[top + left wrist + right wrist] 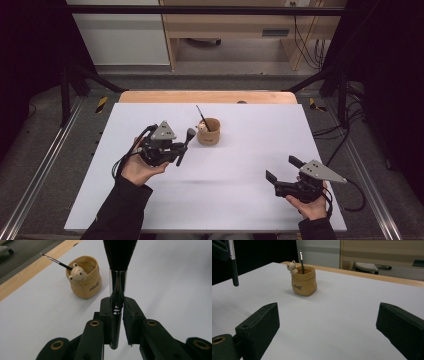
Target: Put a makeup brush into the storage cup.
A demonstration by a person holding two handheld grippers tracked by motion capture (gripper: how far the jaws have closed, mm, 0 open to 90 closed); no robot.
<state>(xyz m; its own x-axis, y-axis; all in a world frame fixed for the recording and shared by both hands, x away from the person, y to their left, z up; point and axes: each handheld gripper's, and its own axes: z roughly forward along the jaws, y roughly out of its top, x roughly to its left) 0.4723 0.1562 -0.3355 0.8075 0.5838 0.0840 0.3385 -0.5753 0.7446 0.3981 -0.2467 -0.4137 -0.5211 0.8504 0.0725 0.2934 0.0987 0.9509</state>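
Note:
My left gripper is shut on a large brush with black bristles, a silver ferrule and a dark handle. In the left gripper view the jaws of the left gripper clamp the brush at the ferrule, bristles pointing away. It hangs above the white table, left of a tan sack-shaped pot with a small bear figure on its rim. A thin brush leans inside the pot. My right gripper is open and empty near the front right, facing the pot.
The white board covers a wooden table whose far edge shows behind it. Dark frame rails run along both sides. The held brush's handle end hangs at the upper left of the right gripper view.

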